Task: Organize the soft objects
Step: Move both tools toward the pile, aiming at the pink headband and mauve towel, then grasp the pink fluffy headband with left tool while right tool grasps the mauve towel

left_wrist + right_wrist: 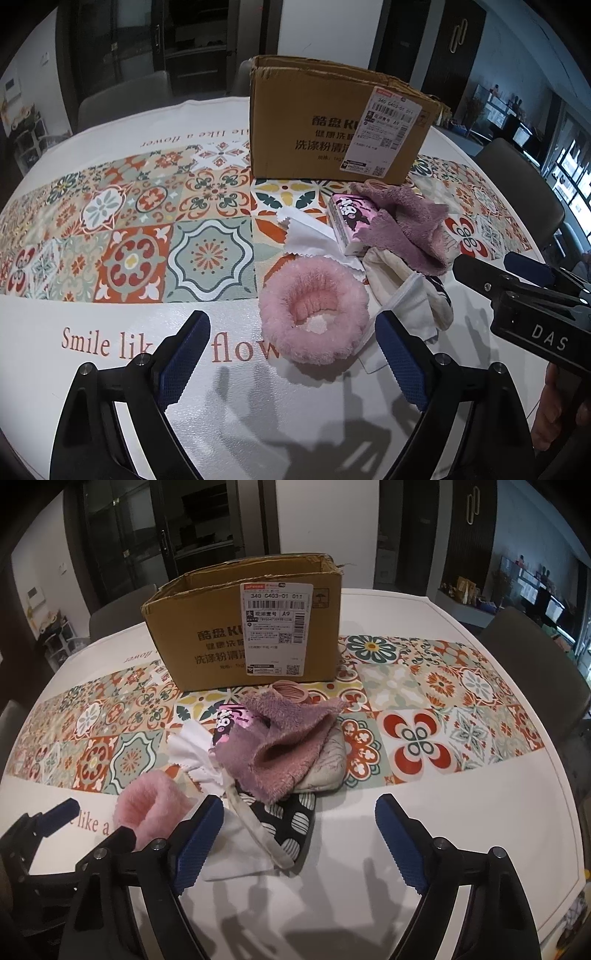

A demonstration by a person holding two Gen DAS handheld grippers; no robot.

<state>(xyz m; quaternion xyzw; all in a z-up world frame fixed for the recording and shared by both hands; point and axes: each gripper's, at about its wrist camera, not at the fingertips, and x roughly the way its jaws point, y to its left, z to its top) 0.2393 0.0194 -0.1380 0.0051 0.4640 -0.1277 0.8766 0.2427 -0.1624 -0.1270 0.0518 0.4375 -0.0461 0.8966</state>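
1. A round table [110, 369] wears a white cloth with a band of colourful patterned tiles across its middle and the printed words "Smile like a flower" along the near edge.

2. An open cardboard box [332, 122] stands upright at the far side of the tiled band, carrying a white shipping label [277, 624] on its front face.

3. A heap of soft things lies just in front of the box, toward the near side of the table.

4. A fluffy pink ring [314, 314] sits nearest the left gripper, resting on the white part of the cloth at the edge of the heap.

5. A mauve fleecy cloth [280, 742] lies crumpled on top of the heap, partly covering a pink tissue pack [351, 221] printed with a cartoon character.

6. A thin white cloth [306, 232] with zigzag edges lies beside the tissue pack, touching it.

7. A black pouch with white shapes [295, 812] and a cream fabric piece [328, 771] lie under the mauve cloth.

8. The left gripper [291, 362] hovers low just short of the pink ring, its blue-padded jaws spread wide and holding nothing.

9. The right gripper [299, 834] hangs over the near edge of the heap, jaws likewise spread apart and empty, with the black pouch lying between its fingers in its own view.
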